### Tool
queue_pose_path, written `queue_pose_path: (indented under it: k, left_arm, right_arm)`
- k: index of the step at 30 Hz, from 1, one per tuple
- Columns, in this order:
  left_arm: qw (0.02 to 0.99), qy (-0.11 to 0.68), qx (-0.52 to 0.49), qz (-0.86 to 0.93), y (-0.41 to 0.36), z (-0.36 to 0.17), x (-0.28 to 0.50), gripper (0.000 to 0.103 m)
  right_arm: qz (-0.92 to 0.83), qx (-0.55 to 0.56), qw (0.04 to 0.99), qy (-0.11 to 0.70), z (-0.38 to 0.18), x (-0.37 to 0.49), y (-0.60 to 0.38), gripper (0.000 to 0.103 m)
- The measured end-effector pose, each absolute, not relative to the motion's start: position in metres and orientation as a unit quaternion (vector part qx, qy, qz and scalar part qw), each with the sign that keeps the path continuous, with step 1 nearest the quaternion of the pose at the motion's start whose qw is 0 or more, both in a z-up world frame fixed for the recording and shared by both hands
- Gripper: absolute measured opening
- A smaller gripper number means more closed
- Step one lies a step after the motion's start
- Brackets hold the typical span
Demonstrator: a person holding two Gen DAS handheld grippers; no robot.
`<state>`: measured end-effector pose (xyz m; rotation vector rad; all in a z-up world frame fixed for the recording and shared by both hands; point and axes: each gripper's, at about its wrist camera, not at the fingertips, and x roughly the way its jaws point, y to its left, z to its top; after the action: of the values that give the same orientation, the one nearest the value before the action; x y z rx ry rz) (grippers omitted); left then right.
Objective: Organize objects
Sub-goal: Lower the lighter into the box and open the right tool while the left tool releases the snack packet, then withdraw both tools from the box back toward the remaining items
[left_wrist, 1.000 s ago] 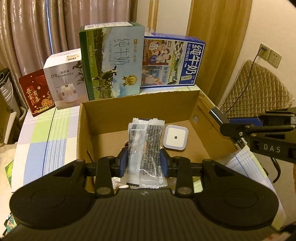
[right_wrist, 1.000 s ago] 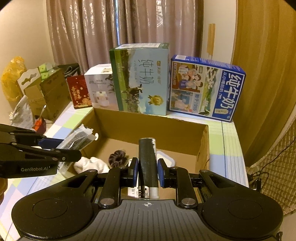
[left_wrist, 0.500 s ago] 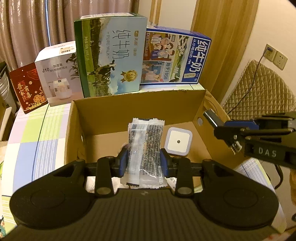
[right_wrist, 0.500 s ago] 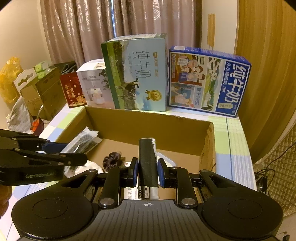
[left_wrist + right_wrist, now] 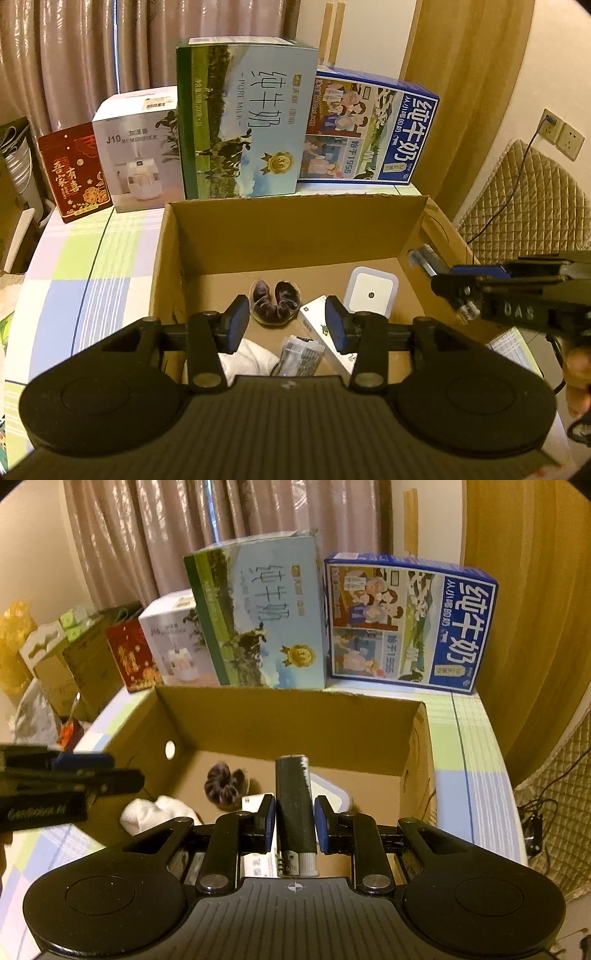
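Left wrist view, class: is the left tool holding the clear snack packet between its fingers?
No. The left tool is open and empty, and the packet lies on the floor of the cardboard box below it.

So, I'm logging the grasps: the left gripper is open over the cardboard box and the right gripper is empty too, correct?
Not quite. The left gripper is open over the cardboard box, but the right gripper is not empty: the right wrist view shows a dark tube between its fingers.
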<state>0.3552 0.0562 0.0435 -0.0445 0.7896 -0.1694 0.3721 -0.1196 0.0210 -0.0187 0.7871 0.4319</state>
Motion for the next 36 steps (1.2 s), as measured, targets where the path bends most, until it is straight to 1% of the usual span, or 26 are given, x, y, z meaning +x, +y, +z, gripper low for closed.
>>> queue_pose_path:
  k: [1,2,3,5,7,8,11,13,17,18,19,23,26,28,36]
  left_arm:
    - [0.920,0.384,-0.024,-0.083,0.057,0.044,0.353,0.043]
    - [0.920,0.383,-0.026,-0.082,0.058,0.044,0.350,0.047]
    - [0.920,0.383,-0.028,-0.082,0.060,0.045,0.347,0.053]
    - [0.920,0.382,-0.030,-0.086,0.061,0.046,0.339,0.059]
    - [0.920,0.381,-0.028,-0.087,0.061,0.047,0.329,0.062]
    - [0.921,0.379,-0.027,-0.086,0.062,0.047,0.325,0.066]
    - [0.923,0.374,-0.025,-0.084,0.063,0.050,0.307,0.070]
    - [0.925,0.371,-0.032,-0.080,0.065,0.053,0.293,0.075]
    - [0.928,0.362,-0.043,-0.076,0.067,0.062,0.263,0.089]
    - [0.929,0.359,-0.043,-0.077,0.067,0.064,0.255,0.092]
    - [0.930,0.357,-0.045,-0.075,0.067,0.066,0.248,0.093]
    - [0.933,0.351,-0.045,-0.073,0.066,0.077,0.214,0.100]
    - [0.934,0.347,-0.046,-0.071,0.064,0.085,0.189,0.102]
    - [0.934,0.347,-0.043,-0.071,0.063,0.089,0.172,0.102]
    - [0.934,0.349,-0.046,-0.058,0.058,0.088,0.120,0.102]
  right_arm:
    - [0.211,0.003,0.902,0.377,0.022,0.373,-0.122,0.037]
    - [0.213,0.019,0.903,0.374,0.022,0.372,-0.126,0.048]
    - [0.211,0.030,0.904,0.369,0.024,0.371,-0.129,0.062]
    - [0.210,0.030,0.908,0.361,0.027,0.364,-0.134,0.063]
    - [0.208,0.023,0.910,0.357,0.030,0.356,-0.137,0.063]
    - [0.209,0.019,0.911,0.354,0.031,0.350,-0.139,0.063]
    - [0.206,0.013,0.914,0.348,0.036,0.331,-0.145,0.065]
    - [0.201,0.015,0.915,0.350,0.039,0.317,-0.149,0.069]
    - [0.194,0.007,0.913,0.359,0.044,0.285,-0.153,0.075]
    - [0.193,0.005,0.913,0.360,0.046,0.277,-0.155,0.080]
    - [0.192,0.006,0.913,0.360,0.047,0.267,-0.156,0.084]
    - [0.188,0.002,0.913,0.361,0.052,0.233,-0.162,0.090]
    - [0.183,0.009,0.914,0.362,0.056,0.207,-0.168,0.095]
    - [0.182,0.009,0.914,0.364,0.057,0.191,-0.170,0.101]
    - [0.180,0.006,0.908,0.377,0.053,0.136,-0.172,0.101]
